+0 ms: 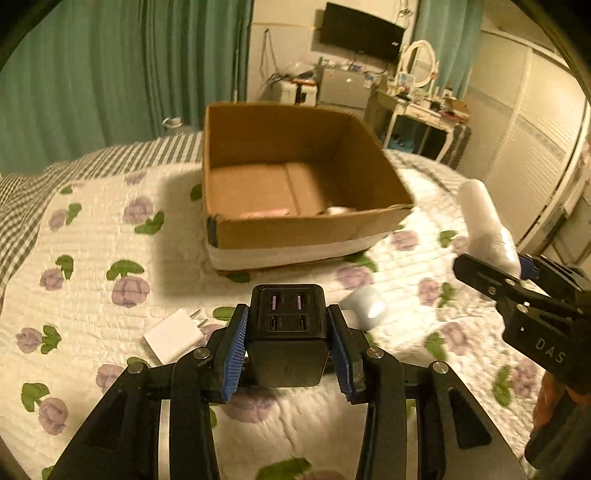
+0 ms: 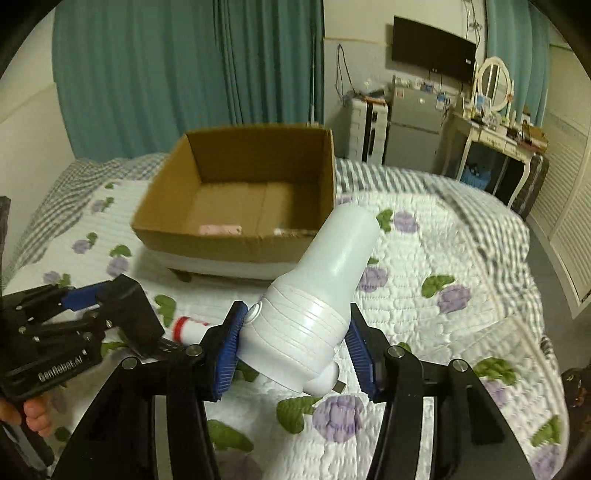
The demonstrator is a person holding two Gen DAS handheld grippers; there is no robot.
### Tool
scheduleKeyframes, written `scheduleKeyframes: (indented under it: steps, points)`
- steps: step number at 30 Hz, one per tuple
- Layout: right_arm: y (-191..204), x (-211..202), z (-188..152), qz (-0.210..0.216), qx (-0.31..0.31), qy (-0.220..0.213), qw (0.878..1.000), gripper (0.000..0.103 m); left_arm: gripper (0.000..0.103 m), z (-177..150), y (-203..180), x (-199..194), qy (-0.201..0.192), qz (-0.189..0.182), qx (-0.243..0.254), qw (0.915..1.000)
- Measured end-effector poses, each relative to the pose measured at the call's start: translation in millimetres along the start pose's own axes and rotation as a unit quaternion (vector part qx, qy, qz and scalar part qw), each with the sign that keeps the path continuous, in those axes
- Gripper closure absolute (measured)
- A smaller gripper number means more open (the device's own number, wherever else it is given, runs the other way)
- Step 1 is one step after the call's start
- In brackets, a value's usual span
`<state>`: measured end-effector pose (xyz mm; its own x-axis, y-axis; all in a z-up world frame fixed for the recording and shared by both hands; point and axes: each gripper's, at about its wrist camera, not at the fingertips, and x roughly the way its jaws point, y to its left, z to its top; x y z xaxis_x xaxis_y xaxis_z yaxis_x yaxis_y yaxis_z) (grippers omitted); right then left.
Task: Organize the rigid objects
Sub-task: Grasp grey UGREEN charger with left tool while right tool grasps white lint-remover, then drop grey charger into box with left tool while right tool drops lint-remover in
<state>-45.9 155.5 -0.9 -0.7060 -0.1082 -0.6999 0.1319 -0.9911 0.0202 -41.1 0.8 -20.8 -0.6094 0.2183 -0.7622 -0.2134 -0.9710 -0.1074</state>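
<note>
The left gripper [image 1: 288, 347] is clenched on a black charger block [image 1: 286, 332], its blue pads [image 1: 233, 350] pressing both sides and the four ports facing up and away. The right gripper [image 2: 295, 347] grips a white plastic bottle-shaped device [image 2: 314, 306] around its ribbed lower body, the smooth wide end tilting up and away to the right, toward the box. In the left wrist view the same device [image 1: 484, 225] shows at the right edge, held up above the bedspread by the right gripper [image 1: 517, 273].

Just left of the left gripper, a white plug adapter [image 1: 173, 334] lies flat on the floral quilt [image 1: 92, 236], prongs pointing right. Just right of the charger block sits a small pale rounded object [image 1: 364, 306], blurred. In the right wrist view a white tube with a red band [image 2: 190, 328] lies on the quilt [image 2: 443, 332] between the two grippers, partly hidden behind the left gripper [image 2: 110, 306].

Farther off, an open cardboard box [image 1: 295, 232] stands on the quilt, white tape around its base. Inside it, near the front wall, lie a pink flat item [image 2: 221, 229] and something white [image 1: 338, 210], mostly hidden. Beyond are green curtains [image 1: 110, 74], a wall television [image 1: 360, 31] and a cluttered dressing table [image 2: 491, 136].
</note>
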Motion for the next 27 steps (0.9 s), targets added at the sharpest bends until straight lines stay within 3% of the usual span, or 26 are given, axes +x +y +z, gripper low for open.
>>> scheduleKeyframes:
  steps: [7, 14, 20, 27]
  points:
    - [9.2, -40.9, 29.3, 0.005, -0.019, -0.046, 0.999, 0.051, 0.061, 29.1, -10.5, -35.5, -0.043, -0.018, 0.017, 0.9988]
    - [6.1, -41.9, 81.6, 0.011, -0.039, -0.082, 0.996, 0.051, 0.061, 83.9, -11.6, -38.1, -0.080, -0.014, 0.030, 0.9963]
    - [4.0, 2.5, 122.0, 0.017, -0.059, -0.080, 0.995, 0.051, 0.061, 133.7, -4.5, -2.4, -0.082, 0.014, 0.043, 0.9956]
    - [6.6, 88.6, 138.1, 0.025, -0.087, -0.043, 0.995, 0.051, 0.061, 149.9, 15.5, 78.3, -0.029, 0.038, 0.047, 0.9977]
